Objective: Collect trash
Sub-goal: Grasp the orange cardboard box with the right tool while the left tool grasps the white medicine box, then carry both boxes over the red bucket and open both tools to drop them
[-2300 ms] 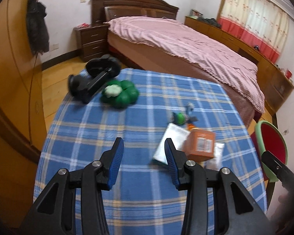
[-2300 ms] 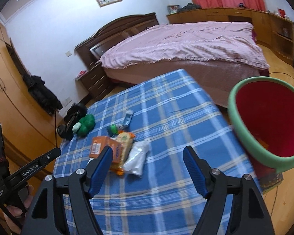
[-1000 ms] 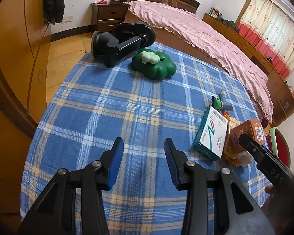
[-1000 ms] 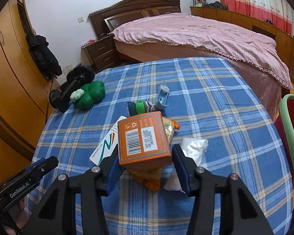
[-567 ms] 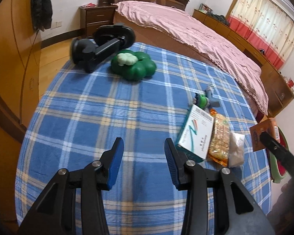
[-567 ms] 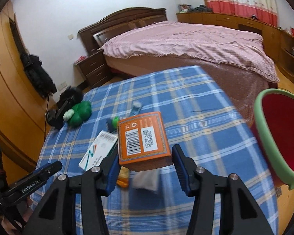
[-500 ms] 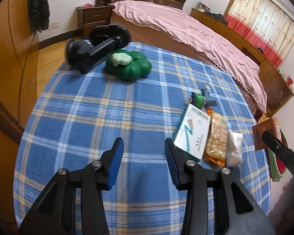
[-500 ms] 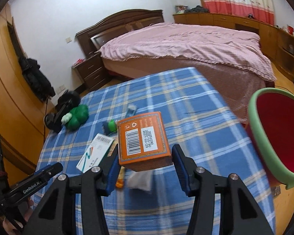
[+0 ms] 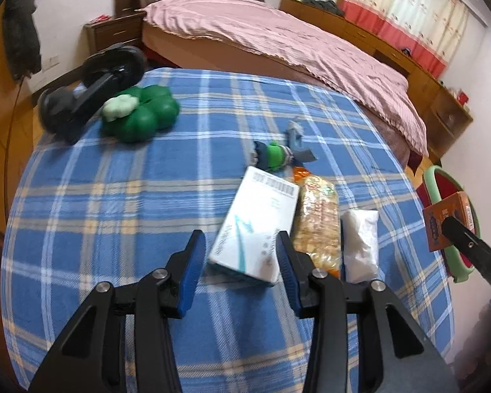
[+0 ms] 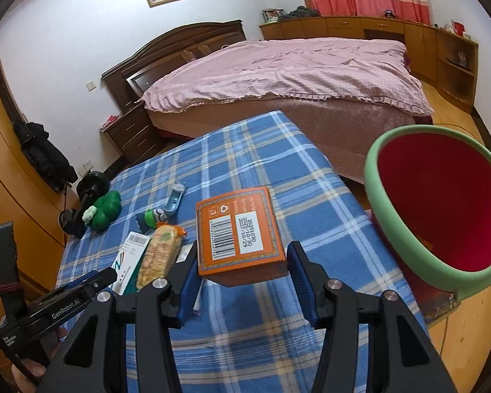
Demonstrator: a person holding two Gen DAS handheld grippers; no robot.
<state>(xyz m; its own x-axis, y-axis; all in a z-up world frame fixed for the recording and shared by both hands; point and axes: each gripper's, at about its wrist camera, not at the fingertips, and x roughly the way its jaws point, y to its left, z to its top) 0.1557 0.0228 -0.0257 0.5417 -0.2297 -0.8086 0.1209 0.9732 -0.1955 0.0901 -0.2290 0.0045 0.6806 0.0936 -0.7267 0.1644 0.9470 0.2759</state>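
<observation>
**Orange box carried toward the bin**

Since a moment ago the orange box [image 10: 240,232] has moved right, nearer the red bin [image 10: 438,209], and the left gripper [image 9: 239,255] has come forward to the white box [image 9: 257,226].

The right gripper [image 10: 242,268] clamps the orange box above the blue checked table [image 10: 311,196], near its right edge. Only the right view shows the bin's open mouth, just beyond that edge. Only the left view shows the white packet [image 9: 360,239] clearly, right of the snack pack [image 9: 317,222]. The left gripper's jaws stand apart, one on each side of the white box's near end. The table's left half lies free.
</observation>
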